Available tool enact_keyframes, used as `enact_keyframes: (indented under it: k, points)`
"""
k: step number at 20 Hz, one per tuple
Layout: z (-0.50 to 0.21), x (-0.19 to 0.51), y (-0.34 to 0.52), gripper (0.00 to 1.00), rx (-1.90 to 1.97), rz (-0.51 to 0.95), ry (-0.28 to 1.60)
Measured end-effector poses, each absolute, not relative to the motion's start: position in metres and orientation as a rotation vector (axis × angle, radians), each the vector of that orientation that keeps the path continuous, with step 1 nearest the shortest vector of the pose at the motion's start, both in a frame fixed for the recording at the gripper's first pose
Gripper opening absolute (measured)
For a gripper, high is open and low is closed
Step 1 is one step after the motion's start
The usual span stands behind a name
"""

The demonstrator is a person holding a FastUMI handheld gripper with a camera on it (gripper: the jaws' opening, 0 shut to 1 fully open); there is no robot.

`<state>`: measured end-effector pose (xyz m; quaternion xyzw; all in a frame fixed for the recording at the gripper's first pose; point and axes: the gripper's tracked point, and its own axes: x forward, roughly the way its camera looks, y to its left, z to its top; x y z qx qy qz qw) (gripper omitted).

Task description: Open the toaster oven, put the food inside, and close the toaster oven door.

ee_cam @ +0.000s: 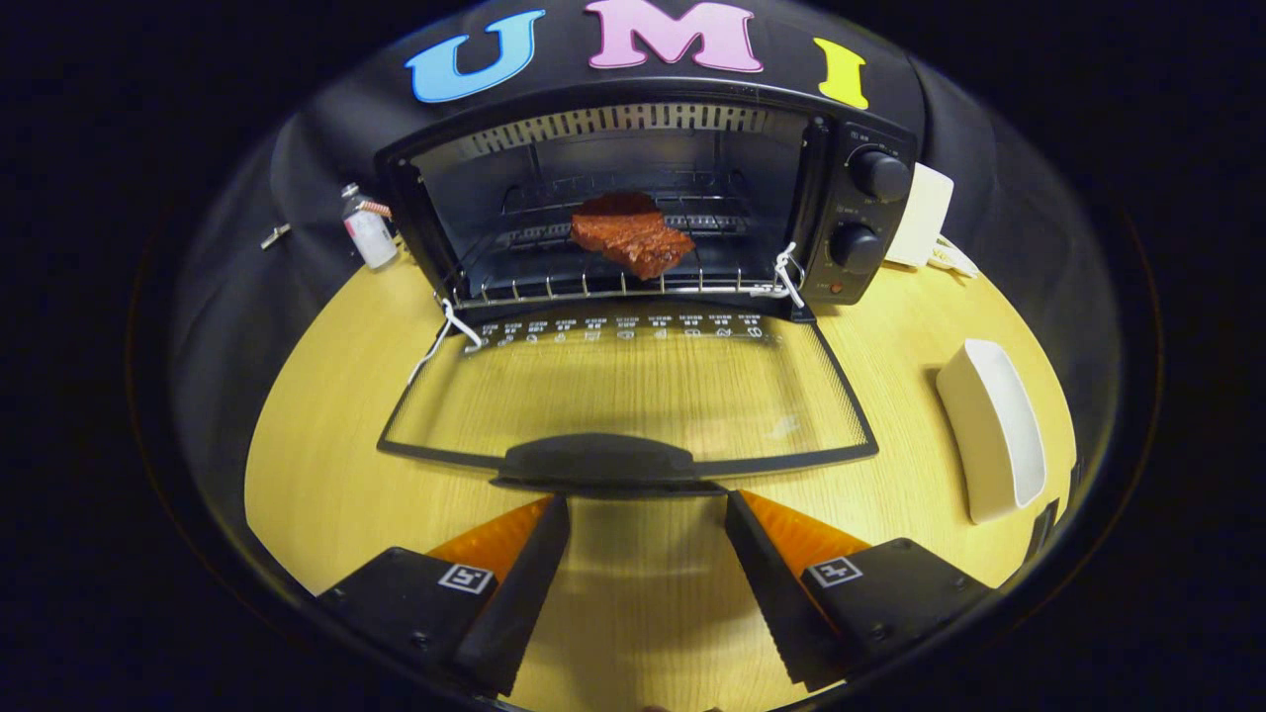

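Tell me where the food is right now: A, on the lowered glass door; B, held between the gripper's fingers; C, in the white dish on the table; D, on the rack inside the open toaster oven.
D: the food sits on the rack inside the toaster oven, while the gripper is open and empty.

1. one toaster oven [633,198], door [633,396] flopped open, with two knobs [868,210] on its panel
2. one chunk of reddish food [631,235] on the rack inside
3. one white dish [992,427] on the table [326,465]
4. one little bottle [368,229]
5. one gripper [648,504], two fingers spread apart, nothing between them
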<state>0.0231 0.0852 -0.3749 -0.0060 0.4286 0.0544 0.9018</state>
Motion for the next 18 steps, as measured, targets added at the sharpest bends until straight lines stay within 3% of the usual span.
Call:
enact_keyframes:
  k: [12,18]
  points:
    - [-0.303,0.033,0.089,0.99,0.021,0.215,0.752]
    - [-0.225,0.098,0.096,0.99,0.017,0.232,0.578]
